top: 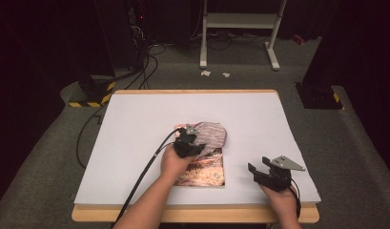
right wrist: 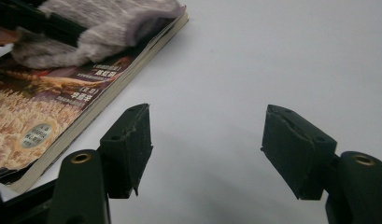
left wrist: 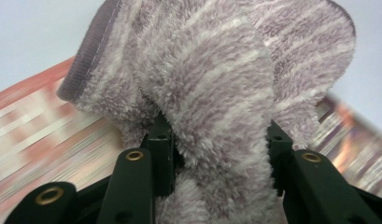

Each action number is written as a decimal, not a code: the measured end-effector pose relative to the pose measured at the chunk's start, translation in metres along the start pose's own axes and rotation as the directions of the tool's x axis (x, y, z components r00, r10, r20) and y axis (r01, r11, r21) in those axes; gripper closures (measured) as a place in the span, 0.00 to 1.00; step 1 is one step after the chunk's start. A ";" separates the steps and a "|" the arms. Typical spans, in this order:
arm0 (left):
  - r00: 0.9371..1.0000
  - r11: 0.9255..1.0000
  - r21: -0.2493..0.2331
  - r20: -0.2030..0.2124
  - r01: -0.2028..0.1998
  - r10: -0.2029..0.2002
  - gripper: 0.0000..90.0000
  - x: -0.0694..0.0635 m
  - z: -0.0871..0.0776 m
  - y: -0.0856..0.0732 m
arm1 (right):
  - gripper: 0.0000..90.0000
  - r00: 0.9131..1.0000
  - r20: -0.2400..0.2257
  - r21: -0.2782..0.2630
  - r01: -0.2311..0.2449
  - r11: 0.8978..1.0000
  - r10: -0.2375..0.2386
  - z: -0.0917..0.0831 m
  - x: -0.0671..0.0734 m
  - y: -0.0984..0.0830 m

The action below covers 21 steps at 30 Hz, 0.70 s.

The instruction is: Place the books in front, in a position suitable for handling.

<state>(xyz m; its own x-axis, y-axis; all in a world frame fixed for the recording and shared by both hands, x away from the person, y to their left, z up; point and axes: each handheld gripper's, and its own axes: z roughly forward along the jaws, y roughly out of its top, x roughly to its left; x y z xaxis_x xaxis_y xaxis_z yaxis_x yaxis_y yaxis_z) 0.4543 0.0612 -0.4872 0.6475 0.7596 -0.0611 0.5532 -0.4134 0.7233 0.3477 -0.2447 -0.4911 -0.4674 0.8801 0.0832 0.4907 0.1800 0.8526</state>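
Observation:
A fluffy grey-purple striped cloth point(top: 210, 134) lies over the far end of a paperback book point(top: 204, 170) on the white table top point(top: 135, 138). My left gripper point(top: 189, 143) is over the book, shut on a bunched fold of the cloth point(left wrist: 216, 93); the fold fills the gap between its jaws. The book's orange and brown cover point(left wrist: 34, 135) lies under it. My right gripper point(top: 259, 168) rests near the table's front right, open, with bare white surface between its fingertips point(right wrist: 128, 140). The book point(right wrist: 44, 112) and cloth point(right wrist: 100, 23) lie to its left.
The white sheet covers a wooden table point(top: 192, 213). A white metal stand point(top: 240, 21) sits on the carpet beyond the table. Black cables point(top: 87, 129) run across the floor at the left, near a yellow-and-black striped base point(top: 90, 93). A dark base point(top: 319, 95) stands at the right.

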 end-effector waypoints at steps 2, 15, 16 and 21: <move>1.000 1.000 -0.004 0.019 -0.013 0.013 0.65 -0.012 0.008 0.006 | 0.36 1.000 -0.004 -0.001 0.003 1.000 -0.003 0.000 0.001 0.000; 0.999 0.999 0.006 -0.042 0.035 -0.035 0.65 0.032 -0.021 -0.017 | 0.36 1.000 -0.022 0.011 0.016 1.000 -0.016 0.009 0.005 0.003; 0.997 0.999 0.008 -0.057 0.048 -0.048 0.65 0.040 -0.026 -0.022 | 0.36 1.000 -0.021 0.014 0.017 1.000 -0.017 0.009 0.005 0.003; 0.988 0.996 0.017 -0.124 0.089 -0.086 0.65 0.065 -0.050 -0.041 | 0.36 1.000 -0.019 0.014 0.005 1.000 -0.005 0.007 0.003 0.001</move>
<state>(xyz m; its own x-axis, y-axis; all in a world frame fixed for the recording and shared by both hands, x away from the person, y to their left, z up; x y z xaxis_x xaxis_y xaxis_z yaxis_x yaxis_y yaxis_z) 0.4474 0.1529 -0.4861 0.5273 0.8489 -0.0370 0.6170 -0.3527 0.7035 0.3517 -0.2390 -0.4937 -0.4837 0.8707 0.0891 0.4987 0.1906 0.8456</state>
